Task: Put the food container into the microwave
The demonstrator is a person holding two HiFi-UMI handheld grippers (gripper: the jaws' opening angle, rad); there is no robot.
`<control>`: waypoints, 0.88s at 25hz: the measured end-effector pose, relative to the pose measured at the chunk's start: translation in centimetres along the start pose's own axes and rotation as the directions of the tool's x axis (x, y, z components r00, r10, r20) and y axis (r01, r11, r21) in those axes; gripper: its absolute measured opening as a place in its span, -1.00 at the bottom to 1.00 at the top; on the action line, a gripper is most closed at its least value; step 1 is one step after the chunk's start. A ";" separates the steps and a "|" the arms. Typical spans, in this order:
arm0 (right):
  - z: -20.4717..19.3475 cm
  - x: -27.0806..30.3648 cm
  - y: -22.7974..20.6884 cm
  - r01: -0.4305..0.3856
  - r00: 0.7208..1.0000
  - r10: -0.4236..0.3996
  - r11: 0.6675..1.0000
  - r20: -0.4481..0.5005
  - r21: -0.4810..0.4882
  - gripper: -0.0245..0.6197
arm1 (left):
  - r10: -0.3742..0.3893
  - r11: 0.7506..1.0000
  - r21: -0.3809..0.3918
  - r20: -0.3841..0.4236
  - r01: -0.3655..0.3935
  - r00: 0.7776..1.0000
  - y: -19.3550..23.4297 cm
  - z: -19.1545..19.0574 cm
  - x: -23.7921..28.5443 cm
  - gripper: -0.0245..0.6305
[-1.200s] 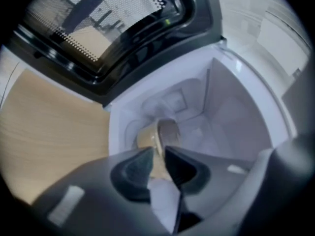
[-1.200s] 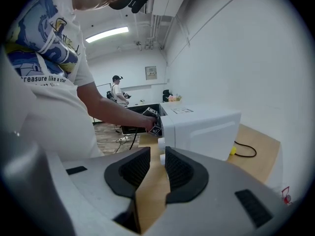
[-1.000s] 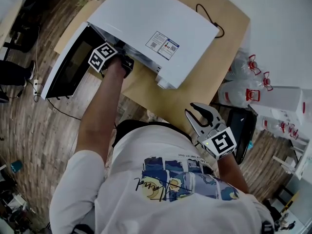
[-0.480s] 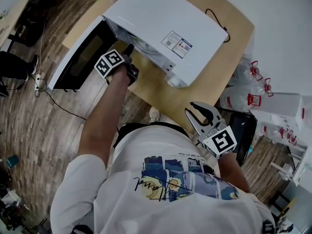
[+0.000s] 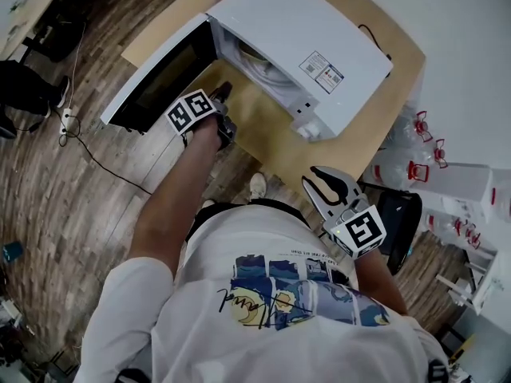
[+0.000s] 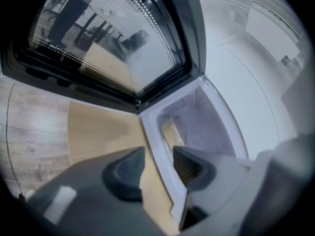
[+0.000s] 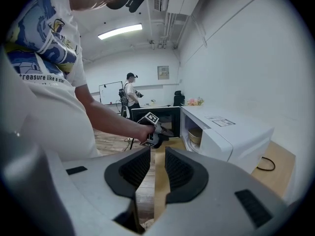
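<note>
Head view: the white box-shaped microwave (image 5: 319, 46) stands on the tan wooden counter (image 5: 263, 130), its black-glass door (image 5: 160, 82) swung open

Left gripper view: the left tongs (image 6: 157, 168) are released and empty, facing the microwave

Right gripper view: the right tongs (image 7: 151, 168) are released and empty; the tan round food container (image 7: 195, 134) sits inside the microwave

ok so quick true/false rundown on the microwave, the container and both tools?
1. The microwave has its door open. True.
2. The food container is outside the microwave. False: it sits inside the cavity.
3. The left tool grips the container. False: its jaws stand apart with nothing between them, in front of the open microwave.
4. The right tool is empty and held away from the microwave. True.
</note>
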State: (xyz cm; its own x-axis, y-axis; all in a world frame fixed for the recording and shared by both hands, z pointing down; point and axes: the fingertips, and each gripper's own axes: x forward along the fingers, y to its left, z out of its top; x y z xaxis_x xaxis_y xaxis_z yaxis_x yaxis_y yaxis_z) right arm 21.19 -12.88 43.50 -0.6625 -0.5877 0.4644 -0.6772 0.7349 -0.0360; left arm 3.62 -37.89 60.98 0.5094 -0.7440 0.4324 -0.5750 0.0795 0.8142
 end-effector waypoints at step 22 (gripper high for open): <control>3.2 4.6 11.6 0.017 1.000 -0.016 0.999 0.019 -0.030 -0.71 | -0.071 0.986 0.140 -0.126 0.089 0.989 4.8 -1.9 -15.0 -0.39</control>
State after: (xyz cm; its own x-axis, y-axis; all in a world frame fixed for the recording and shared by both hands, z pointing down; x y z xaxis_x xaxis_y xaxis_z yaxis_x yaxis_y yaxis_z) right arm 9.24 -8.15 42.36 -0.6573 -0.6059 0.4481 -0.6784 0.7347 -0.0017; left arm -5.56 -25.06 59.15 0.6256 -0.6583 0.4187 -0.6116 -0.0807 0.7870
